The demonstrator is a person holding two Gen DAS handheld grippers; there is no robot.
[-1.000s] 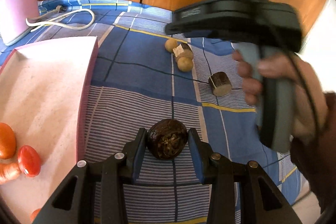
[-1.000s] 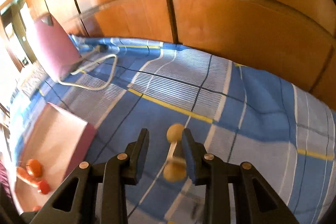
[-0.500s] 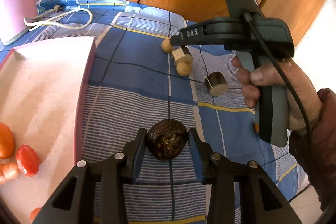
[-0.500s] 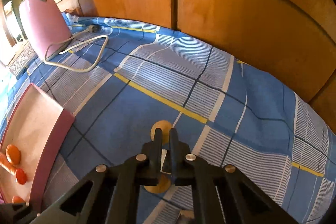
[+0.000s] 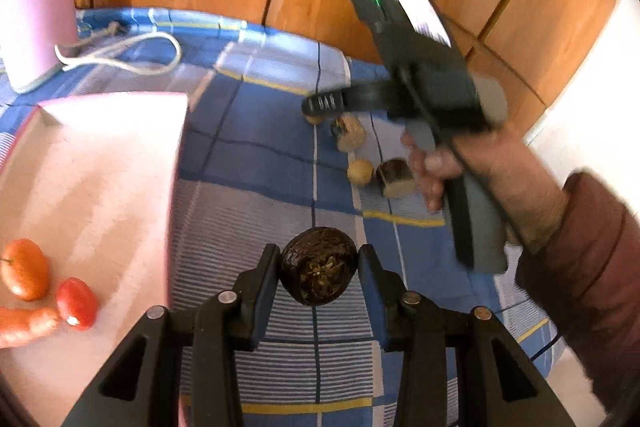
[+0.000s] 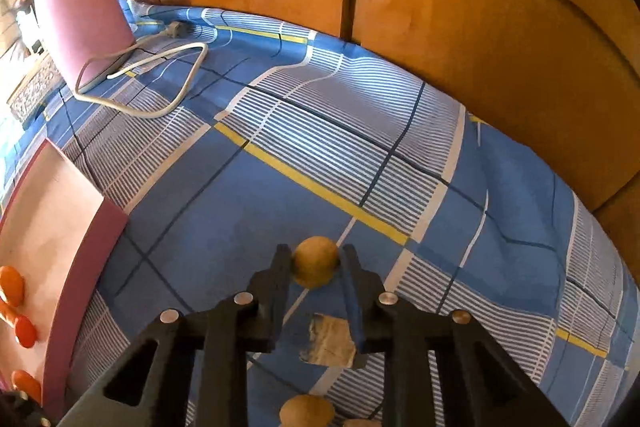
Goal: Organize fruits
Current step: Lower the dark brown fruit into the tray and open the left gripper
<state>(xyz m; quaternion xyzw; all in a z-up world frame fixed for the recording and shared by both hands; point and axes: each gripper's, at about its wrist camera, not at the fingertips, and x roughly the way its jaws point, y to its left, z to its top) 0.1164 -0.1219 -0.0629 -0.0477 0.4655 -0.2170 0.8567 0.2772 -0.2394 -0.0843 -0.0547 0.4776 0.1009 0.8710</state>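
My left gripper [image 5: 318, 259] is shut on a dark brown round fruit [image 5: 318, 269], held just above the blue checked cloth. In the right wrist view my right gripper [image 6: 314, 255] is shut on a small tan round fruit [image 6: 316, 267], with a pad against each side. In the left wrist view the right gripper [image 5: 320, 103], blurred, hangs over a tan fruit [image 5: 314, 119]. Another tan fruit [image 5: 360, 171], a labelled tan piece [image 5: 350, 135] and a brown cut chunk [image 5: 394, 177] lie nearby. The pink tray [image 5: 100, 167] holds an orange fruit [image 5: 24, 269] and a red one [image 5: 76, 303].
A pink appliance [image 6: 80, 15] with a white cable [image 6: 160, 83] stands at the far left of the cloth. Wooden cupboard doors [image 6: 440, 7] close off the back. A person's hand [image 5: 480, 167] and sleeve fill the right side. The tray's edge [image 6: 52, 227] is at the left.
My right gripper's fingers stood apart over the tan fruits, closed narrow, and now grip one tan fruit. The right gripper has tilted. The left gripper still holds the dark fruit.
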